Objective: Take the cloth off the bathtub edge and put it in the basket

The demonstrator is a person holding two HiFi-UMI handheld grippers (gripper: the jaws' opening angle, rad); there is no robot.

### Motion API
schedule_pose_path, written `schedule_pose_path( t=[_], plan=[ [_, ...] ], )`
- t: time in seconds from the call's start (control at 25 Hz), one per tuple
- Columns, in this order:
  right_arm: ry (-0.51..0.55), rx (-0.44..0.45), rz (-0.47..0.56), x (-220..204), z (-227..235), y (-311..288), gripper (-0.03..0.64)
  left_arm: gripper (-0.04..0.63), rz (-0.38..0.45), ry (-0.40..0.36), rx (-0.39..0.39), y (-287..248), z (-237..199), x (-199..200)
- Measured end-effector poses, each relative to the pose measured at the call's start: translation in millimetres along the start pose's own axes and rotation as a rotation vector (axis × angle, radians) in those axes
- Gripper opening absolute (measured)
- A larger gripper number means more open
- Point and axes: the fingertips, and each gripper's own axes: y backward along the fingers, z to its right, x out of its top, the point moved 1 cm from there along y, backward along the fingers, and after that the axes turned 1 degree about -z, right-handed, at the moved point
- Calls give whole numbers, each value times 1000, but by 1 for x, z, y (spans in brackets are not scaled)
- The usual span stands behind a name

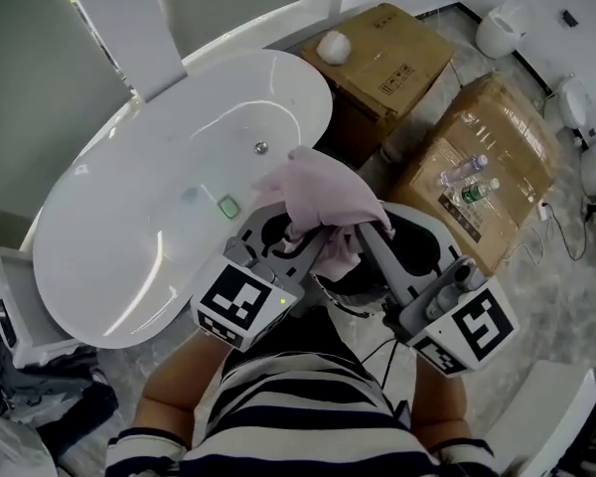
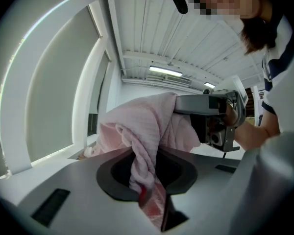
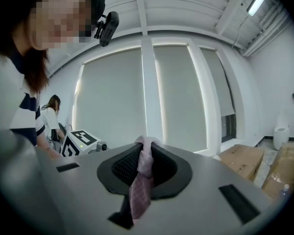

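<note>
In the head view a pink cloth [image 1: 323,195] hangs bunched in the air between my two grippers, just off the near right end of the white bathtub [image 1: 159,197]. My left gripper [image 1: 296,235] is shut on a fold of the cloth [image 2: 152,126], pinched between its jaws [image 2: 146,180]. My right gripper [image 1: 363,235] is shut on another edge of it [image 3: 146,155], a thin strip running down between the jaws [image 3: 142,173]. Under both grippers sits a round white-rimmed basket [image 1: 435,232] with a dark inside, partly hidden.
Two cardboard boxes [image 1: 387,58] [image 1: 492,157] stand right of the tub, the nearer one with bottles [image 1: 467,177] on top. White toilets [image 1: 502,28] line the far right. Dark clothes [image 1: 50,396] lie on the floor at lower left.
</note>
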Motion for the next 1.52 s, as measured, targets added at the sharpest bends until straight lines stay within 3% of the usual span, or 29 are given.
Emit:
schedule_pose_path(
  t=[0.4, 0.64, 0.8, 1.08, 1.52],
  plan=[
    [-13, -294, 78, 17, 44, 70, 57, 84, 20, -72, -294, -64, 59, 31],
    [-48, -468, 55, -5, 58, 108, 57, 84, -17, -87, -455, -91, 97, 13],
    [-92, -544, 25, -36, 64, 127, 57, 84, -84, -81, -527, -104, 116, -15],
    [-186, -610, -59, -115, 73, 145, 57, 84, -266, -90, -592, -119, 134, -91],
    [-355, -631, -223, -235, 80, 140, 57, 84, -504, -137, -585, -129, 134, -209]
  ],
)
